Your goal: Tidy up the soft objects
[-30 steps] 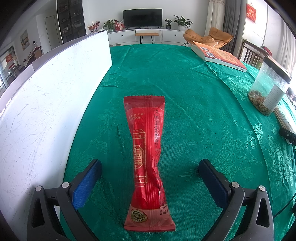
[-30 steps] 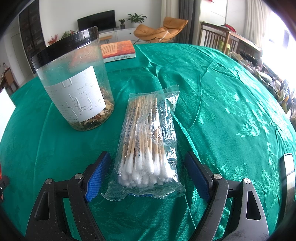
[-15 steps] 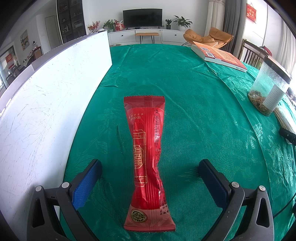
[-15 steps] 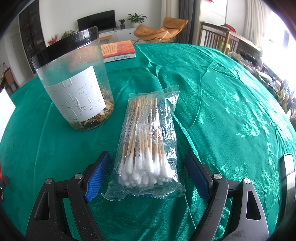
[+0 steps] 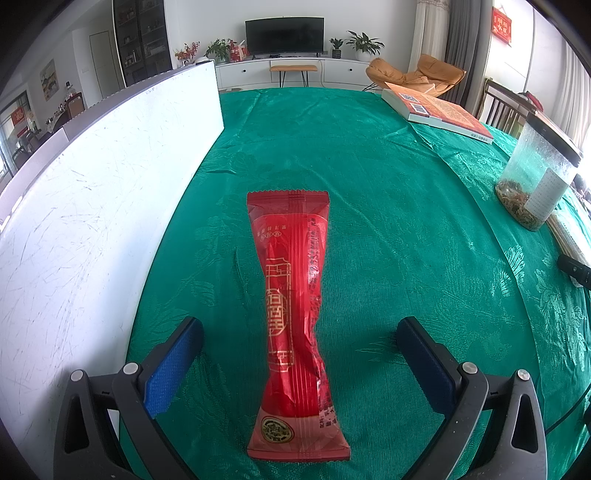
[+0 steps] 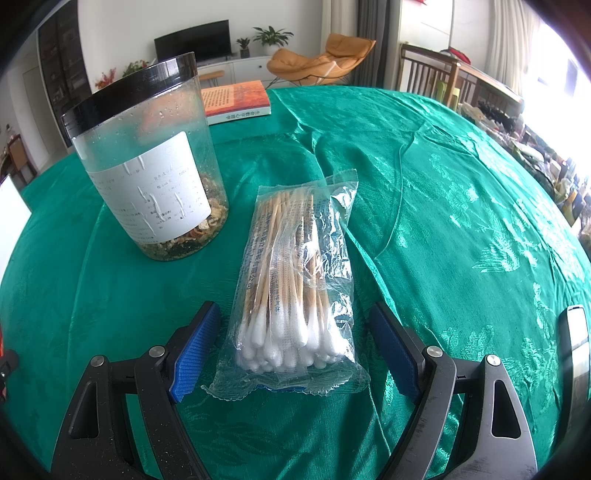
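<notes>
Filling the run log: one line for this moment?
left gripper open, astride red packet | right gripper open, astride swab bag | both on cloth

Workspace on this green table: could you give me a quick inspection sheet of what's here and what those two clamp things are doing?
Surface: green patterned cloth, creased, covers the table.
Job's things: red packet lying flat; swab bag lying flat.
Clutter: jar with black lid, upright beside the swab bag; orange book behind it; white board along the cloth's left edge.
Grippers: left gripper open, straddling the packet, not touching it; right gripper open, either side of the swab bag.
Cables: thin dark line at the left view's lower right, possibly a cable.
Surroundings: living room with TV, plants, orange chair.
</notes>
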`<state>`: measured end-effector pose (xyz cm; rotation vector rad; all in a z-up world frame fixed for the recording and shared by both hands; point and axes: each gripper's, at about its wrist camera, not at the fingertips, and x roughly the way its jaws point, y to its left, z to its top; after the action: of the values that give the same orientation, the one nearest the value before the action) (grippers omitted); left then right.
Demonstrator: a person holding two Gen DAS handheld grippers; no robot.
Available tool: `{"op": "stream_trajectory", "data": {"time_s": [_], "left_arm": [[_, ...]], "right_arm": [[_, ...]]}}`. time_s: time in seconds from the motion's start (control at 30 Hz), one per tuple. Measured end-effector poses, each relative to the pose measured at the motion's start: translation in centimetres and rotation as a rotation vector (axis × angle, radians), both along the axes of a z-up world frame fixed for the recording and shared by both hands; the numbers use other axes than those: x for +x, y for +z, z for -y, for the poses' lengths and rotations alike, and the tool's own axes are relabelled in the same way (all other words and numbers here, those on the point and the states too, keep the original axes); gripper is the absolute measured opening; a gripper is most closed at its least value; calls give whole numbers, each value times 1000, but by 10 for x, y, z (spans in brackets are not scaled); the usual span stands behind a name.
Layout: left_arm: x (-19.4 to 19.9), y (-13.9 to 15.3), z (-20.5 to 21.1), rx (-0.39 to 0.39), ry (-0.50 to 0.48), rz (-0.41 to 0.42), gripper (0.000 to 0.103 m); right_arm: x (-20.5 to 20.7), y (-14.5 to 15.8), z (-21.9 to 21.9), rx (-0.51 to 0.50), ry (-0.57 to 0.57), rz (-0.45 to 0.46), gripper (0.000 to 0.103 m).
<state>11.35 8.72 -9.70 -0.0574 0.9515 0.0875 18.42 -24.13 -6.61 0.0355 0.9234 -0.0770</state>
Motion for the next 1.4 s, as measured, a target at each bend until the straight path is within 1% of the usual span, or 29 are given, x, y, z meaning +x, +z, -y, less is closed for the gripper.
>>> {"op": "stream_trajectory", "data": {"time_s": [0.93,1.0,1.1,1.2,1.27,1.3,1.33,1.37,1.4], "left_arm": [[1,0,1,2,0,0,103],[0,1,1,1,-7,-13,103],[-6,4,0,-20,-48,-82,103],[-17,8,-4,-79,-85,-88,103],[-19,9,-4,-95,-103,-98,103],[-18,10,-3,-96,-107,-99,102],[-17,11,-2,-99,-107,-96,98],[-16,11,-2,-101,-103,-95,90],[-14,12,-2,-86,-95,-89,85]], "right_arm": [[0,0,0,0,0,0,85],[0,0,0,-1,0,0,85],[0,0,0,-1,0,0,85],[0,0,0,-1,0,0,85],[0,0,0,-1,0,0,85],[0,0,0,-1,0,0,85],[0,0,0,-1,0,0,85],[0,0,0,-1,0,0,85],[0,0,0,-1,0,0,85]]}}
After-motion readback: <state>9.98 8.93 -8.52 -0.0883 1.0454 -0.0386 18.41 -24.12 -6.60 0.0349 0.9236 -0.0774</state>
